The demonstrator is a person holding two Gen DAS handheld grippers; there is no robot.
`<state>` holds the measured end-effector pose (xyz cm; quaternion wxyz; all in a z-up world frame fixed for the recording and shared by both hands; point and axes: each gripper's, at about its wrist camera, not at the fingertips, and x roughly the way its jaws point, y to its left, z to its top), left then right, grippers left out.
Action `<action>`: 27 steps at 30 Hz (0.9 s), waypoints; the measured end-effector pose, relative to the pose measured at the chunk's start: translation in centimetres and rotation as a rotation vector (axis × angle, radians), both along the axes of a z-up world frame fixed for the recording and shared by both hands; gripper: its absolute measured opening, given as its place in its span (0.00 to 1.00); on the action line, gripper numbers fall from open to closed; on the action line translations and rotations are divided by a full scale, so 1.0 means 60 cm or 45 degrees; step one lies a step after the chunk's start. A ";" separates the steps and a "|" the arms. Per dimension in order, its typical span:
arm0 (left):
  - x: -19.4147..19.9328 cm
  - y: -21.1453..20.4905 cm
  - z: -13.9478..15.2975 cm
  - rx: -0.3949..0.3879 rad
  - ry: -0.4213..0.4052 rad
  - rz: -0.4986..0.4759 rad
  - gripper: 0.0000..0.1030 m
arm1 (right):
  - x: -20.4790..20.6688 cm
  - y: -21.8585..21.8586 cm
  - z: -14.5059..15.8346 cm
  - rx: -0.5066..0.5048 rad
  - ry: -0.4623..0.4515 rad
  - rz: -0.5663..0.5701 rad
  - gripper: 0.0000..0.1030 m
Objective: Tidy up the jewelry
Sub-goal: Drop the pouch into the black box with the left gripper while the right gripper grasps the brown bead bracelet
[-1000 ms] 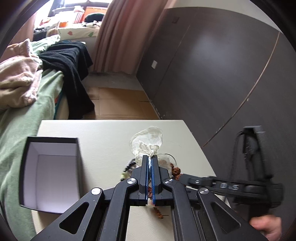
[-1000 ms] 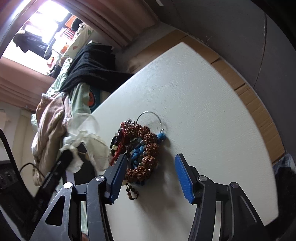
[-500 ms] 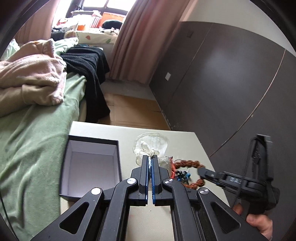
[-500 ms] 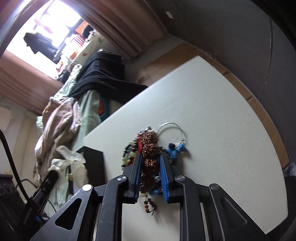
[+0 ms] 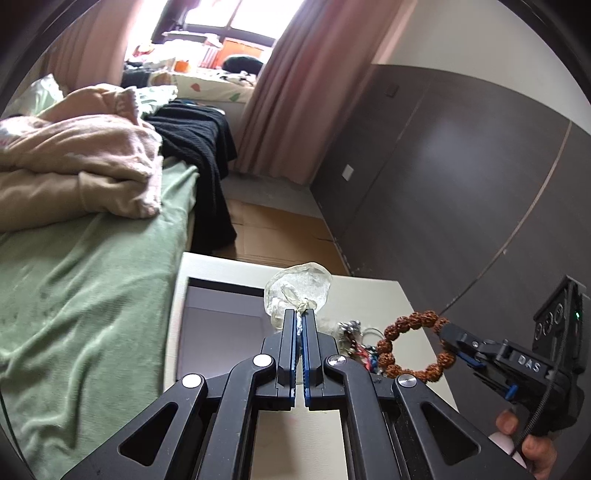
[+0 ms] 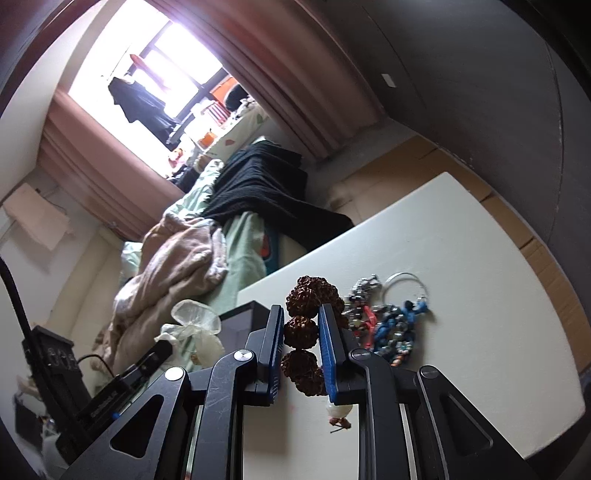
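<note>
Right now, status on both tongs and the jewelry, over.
Left tongs shut on sheer pouch. Right tongs shut on brown bead bracelet, lifted off table. Remaining jewelry pile on table; open box unobstructed.

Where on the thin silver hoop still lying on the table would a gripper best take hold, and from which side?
Grip the silver hoop on its bare far arc, coming from above: it lies flat, and its near edge runs into the beaded pile, so only that side looks clear.

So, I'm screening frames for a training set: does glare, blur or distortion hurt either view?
Left wrist view: window overexposed, fisheye bends the wardrobe, bead bracelet sharp. Right wrist view: window blown out, table edge curved, bracelet sharp between the right gripper fingers.
</note>
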<state>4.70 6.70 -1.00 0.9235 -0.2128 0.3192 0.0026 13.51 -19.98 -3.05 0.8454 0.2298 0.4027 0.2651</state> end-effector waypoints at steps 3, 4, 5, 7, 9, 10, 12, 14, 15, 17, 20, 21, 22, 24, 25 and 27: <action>0.001 0.023 -0.005 -0.034 0.005 0.028 0.02 | -0.006 0.018 0.006 0.019 -0.020 0.035 0.20; 0.003 0.029 -0.007 -0.050 0.007 0.032 0.02 | -0.009 0.023 0.006 0.023 -0.020 0.045 0.20; 0.007 0.036 -0.010 -0.069 0.012 0.036 0.02 | -0.007 0.032 0.004 0.039 -0.008 0.065 0.20; 0.012 0.045 -0.012 -0.102 0.020 0.052 0.03 | -0.008 0.045 -0.002 0.078 0.020 0.101 0.20; 0.022 0.052 -0.015 -0.113 0.061 0.064 0.10 | -0.005 0.061 -0.007 0.099 0.035 0.134 0.20; 0.024 0.055 -0.017 -0.120 0.080 0.065 0.26 | -0.004 0.070 -0.007 0.103 0.037 0.151 0.20; 0.025 0.066 -0.020 -0.146 0.085 0.090 0.60 | -0.003 0.085 -0.006 0.106 0.030 0.174 0.20; 0.013 0.082 -0.014 -0.170 0.023 0.150 0.73 | -0.003 0.099 -0.002 0.097 0.020 0.194 0.20; 0.011 0.088 -0.011 -0.177 0.010 0.165 0.73 | -0.001 0.107 0.000 0.094 0.014 0.205 0.20; 0.009 0.102 -0.008 -0.201 0.006 0.181 0.73 | 0.005 0.123 0.007 0.091 0.001 0.233 0.20; 0.005 0.121 -0.013 -0.244 0.016 0.214 0.73 | 0.013 0.152 0.019 0.088 -0.020 0.278 0.20; 0.004 0.125 -0.013 -0.259 0.016 0.220 0.73 | 0.016 0.161 0.022 0.093 -0.024 0.291 0.20; 0.002 0.130 -0.013 -0.272 0.011 0.229 0.73 | 0.018 0.167 0.024 0.094 -0.028 0.300 0.20; -0.002 0.136 -0.011 -0.279 0.002 0.244 0.73 | 0.024 0.187 0.031 0.089 -0.051 0.319 0.20; -0.004 0.137 -0.010 -0.281 -0.003 0.248 0.73 | 0.027 0.195 0.032 0.083 -0.054 0.326 0.20; -0.007 0.139 -0.010 -0.286 -0.004 0.249 0.73 | 0.034 0.211 0.032 0.062 -0.061 0.339 0.20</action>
